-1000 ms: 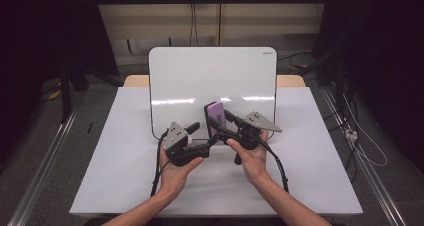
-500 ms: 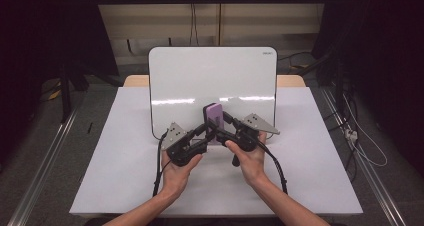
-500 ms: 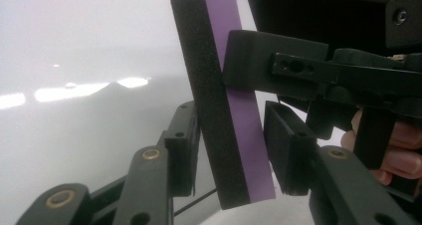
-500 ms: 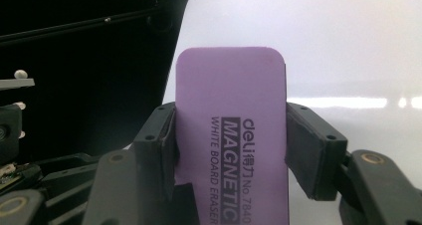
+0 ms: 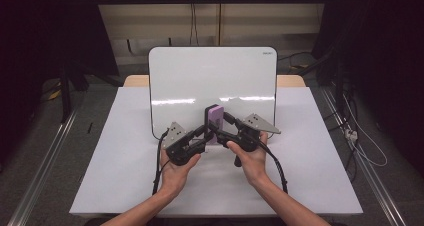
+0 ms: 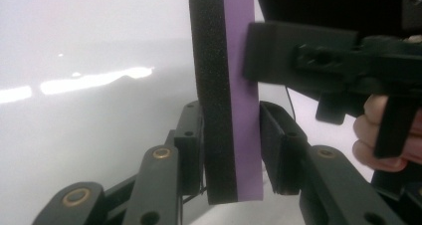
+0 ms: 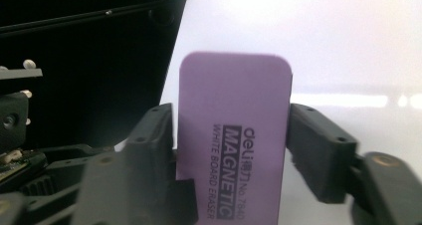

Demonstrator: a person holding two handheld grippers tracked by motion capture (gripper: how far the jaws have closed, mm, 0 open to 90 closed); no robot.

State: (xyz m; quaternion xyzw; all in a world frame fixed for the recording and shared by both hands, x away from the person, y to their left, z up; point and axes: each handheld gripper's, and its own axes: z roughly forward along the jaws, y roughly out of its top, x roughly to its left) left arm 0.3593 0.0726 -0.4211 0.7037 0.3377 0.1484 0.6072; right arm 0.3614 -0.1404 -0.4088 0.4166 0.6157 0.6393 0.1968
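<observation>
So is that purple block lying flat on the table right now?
No. The purple eraser stands upright above the table, with the left gripper and the right gripper meeting at it.

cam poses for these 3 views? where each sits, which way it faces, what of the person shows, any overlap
High view: above the person's side, looking forward and down at the table; forearms, both hands, left gripper, right gripper.
Left gripper view: rides the left gripper, faces the whiteboard; sees the eraser edge-on, plus right-hand fingers.
Right gripper view: rides the right gripper, facing the eraser's printed purple face.
Shared: eraser and whiteboard appear in all three.
</observation>
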